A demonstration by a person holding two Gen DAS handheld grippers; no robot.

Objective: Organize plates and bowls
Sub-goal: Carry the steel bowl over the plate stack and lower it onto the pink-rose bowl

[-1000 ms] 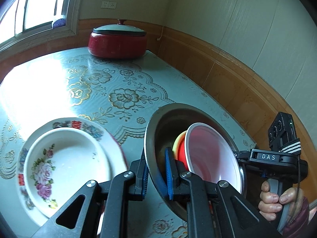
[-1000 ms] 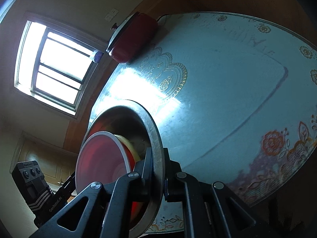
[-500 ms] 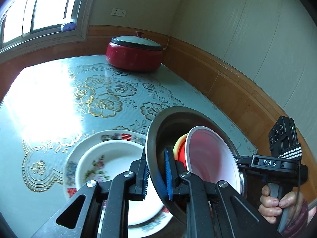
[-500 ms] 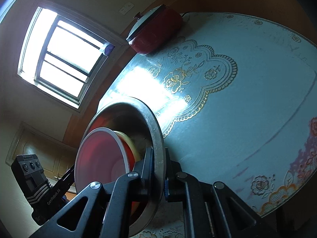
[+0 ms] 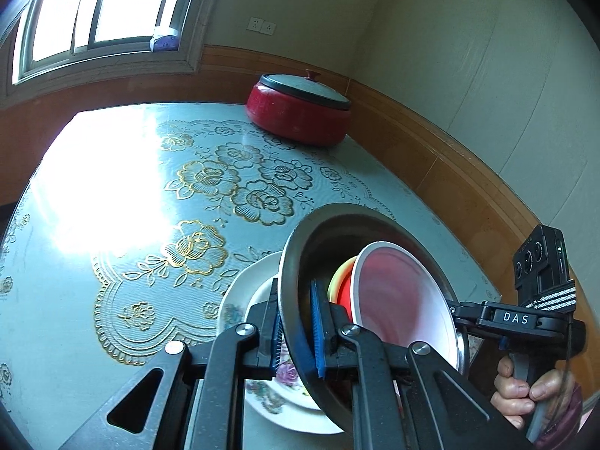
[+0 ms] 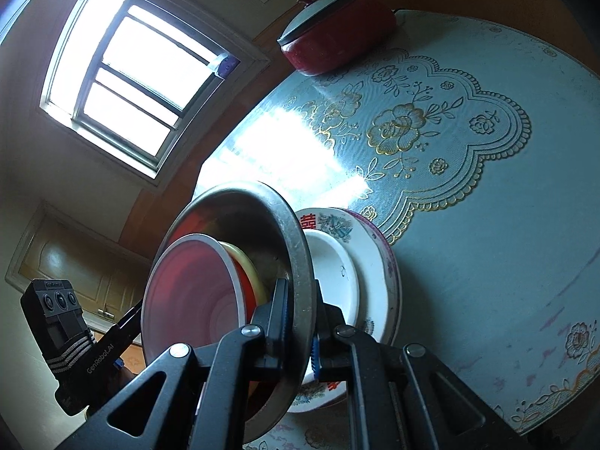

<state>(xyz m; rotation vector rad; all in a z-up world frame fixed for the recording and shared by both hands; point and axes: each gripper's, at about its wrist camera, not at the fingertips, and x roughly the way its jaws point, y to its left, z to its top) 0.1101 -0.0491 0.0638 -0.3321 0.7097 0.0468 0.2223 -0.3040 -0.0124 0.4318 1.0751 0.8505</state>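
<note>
Daylight from a window glares on the round worktop, which carries a blue cloth with gold flowers. Wood panelling runs behind. Near the far edge stands a lidded red pot.

Left gripper and right gripper each clamp opposite sides of the steel basin rim, holding it tilted above the worktop. Inside the basin sit nested bowls: red-and-white foremost, yellow behind. Beneath, near the front edge, a white floral bowl rests in a patterned plate, both partly hidden.
</note>
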